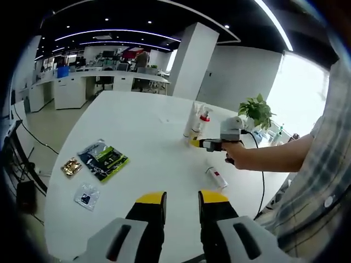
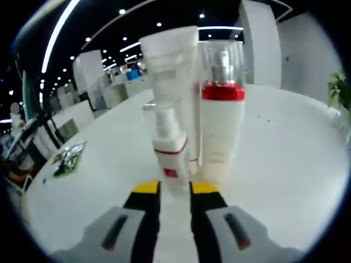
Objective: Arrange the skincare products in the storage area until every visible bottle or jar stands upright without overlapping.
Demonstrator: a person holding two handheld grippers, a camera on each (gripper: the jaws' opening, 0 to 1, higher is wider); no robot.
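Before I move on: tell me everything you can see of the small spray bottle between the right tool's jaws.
The small spray bottle is white, plastic-looking, with a clear cap over its nozzle and a red band and mark on its body. It stands upright on the white table, between the jaws of the right tool, just in front of a taller tube and a red-collared bottle.

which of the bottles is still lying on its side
The small bottle alone on the table, nearest the person's arm. The others stand upright together by the right gripper.
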